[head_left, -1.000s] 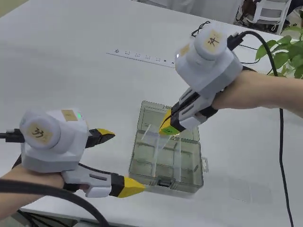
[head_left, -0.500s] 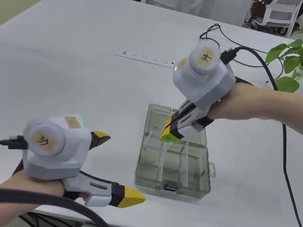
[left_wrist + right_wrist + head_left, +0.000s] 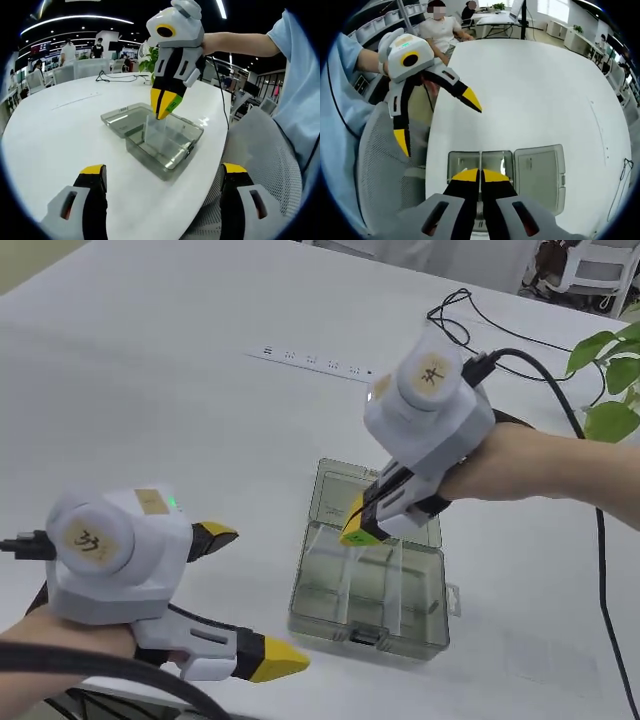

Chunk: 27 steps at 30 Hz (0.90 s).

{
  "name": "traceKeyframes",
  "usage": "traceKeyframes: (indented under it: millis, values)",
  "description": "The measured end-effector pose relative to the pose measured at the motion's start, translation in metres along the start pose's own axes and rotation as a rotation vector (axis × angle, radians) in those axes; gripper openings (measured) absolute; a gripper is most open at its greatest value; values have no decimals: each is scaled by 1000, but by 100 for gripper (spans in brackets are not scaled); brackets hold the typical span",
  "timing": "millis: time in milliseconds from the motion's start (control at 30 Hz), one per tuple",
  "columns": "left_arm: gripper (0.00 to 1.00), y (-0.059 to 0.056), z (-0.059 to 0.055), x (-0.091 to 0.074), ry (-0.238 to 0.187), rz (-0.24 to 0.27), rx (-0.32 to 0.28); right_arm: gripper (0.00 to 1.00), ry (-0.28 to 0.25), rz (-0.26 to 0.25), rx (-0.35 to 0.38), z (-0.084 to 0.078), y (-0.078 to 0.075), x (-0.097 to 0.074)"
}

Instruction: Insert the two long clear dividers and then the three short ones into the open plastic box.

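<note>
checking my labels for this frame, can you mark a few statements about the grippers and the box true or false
1. The right gripper is shut on a clear divider above the box. True.
2. The left gripper holds a divider. False: it is open and empty, off to the box's side.
3. The box's lid is closed. False: it lies open and flat on the box's far side.
4. A plant shows at the right edge of the head view. True.
</note>
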<state>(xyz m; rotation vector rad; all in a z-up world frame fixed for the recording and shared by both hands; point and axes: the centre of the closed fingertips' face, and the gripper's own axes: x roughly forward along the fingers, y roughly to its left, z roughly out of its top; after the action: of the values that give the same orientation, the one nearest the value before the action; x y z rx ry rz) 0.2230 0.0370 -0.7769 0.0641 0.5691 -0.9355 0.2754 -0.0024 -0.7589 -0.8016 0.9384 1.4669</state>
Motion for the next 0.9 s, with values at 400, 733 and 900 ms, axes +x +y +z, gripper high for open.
traceKeyframes:
  millis: [400,733,900]
  values:
    - [94,-5,1,1,-7,-8,-6,2,31,-49,-31,-1,6,15]
    - [93,-3,-1,-2,-8,1,-13,2,46,-57,-20,-6,3,26]
    - [92,-5,-2,-2,-6,-2,-18,2,68,-59,-30,-10,2,34]
